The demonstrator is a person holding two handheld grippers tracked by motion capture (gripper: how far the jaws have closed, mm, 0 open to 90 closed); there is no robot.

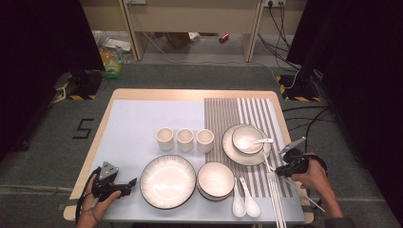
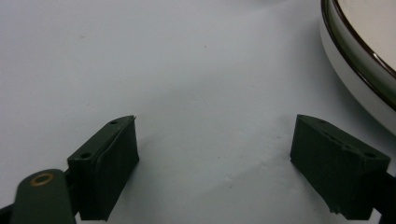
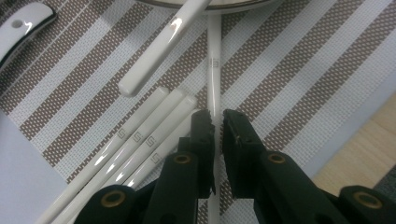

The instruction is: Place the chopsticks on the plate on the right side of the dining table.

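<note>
**Risk Notice: Single Chopstick Held Near Its End**

We hold the right gripper [image 3: 215,116] nearly closed on one white chopstick [image 3: 214,79], its pads pinching the thin shaft. The stick runs straight ahead of the jaws toward the plate [image 3: 219,4]; three more chopsticks [image 3: 154,126] lie just to the jaws' left on the striped mat [image 3: 299,70].

We judge these hazards:
- The glossy, round shaft may roll or slip out between the pads.
- Swinging the far tip may strike the plate rim or the spoon handle [image 3: 163,42].
- Lowering may nudge the neighbouring sticks.

The left gripper [image 2: 215,154] rests wide open, holding nothing, beside the large plate [image 2: 359,60].
</note>
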